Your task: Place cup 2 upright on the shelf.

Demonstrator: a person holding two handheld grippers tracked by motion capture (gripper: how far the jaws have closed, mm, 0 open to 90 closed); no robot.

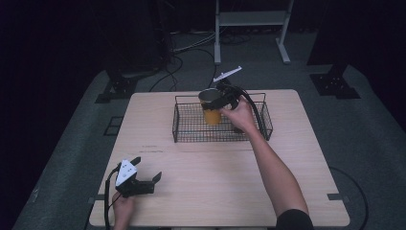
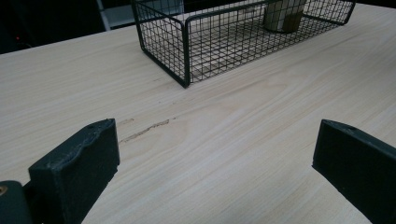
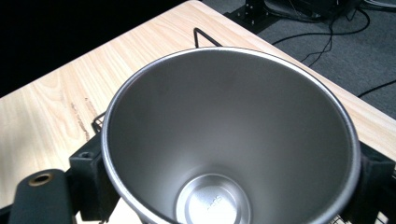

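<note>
An orange cup (image 1: 211, 108) with a bare steel inside (image 3: 224, 140) stands upright in the black wire basket (image 1: 182, 128) at the far middle of the table. My right gripper (image 1: 221, 99) is shut on the cup near its rim, its black jaws pressed against both sides of the cup. My left gripper (image 1: 147, 178) rests open at the table's front left, nothing between its jaws. In the left gripper view the basket (image 2: 187, 51) and the cup's base (image 2: 282, 17) lie ahead across bare wood.
The light wood table (image 1: 215, 187) has a faint dark scuff (image 2: 144, 130) near its middle. Dark stand bases and cables lie on the grey floor (image 1: 325, 72) beyond the far edge.
</note>
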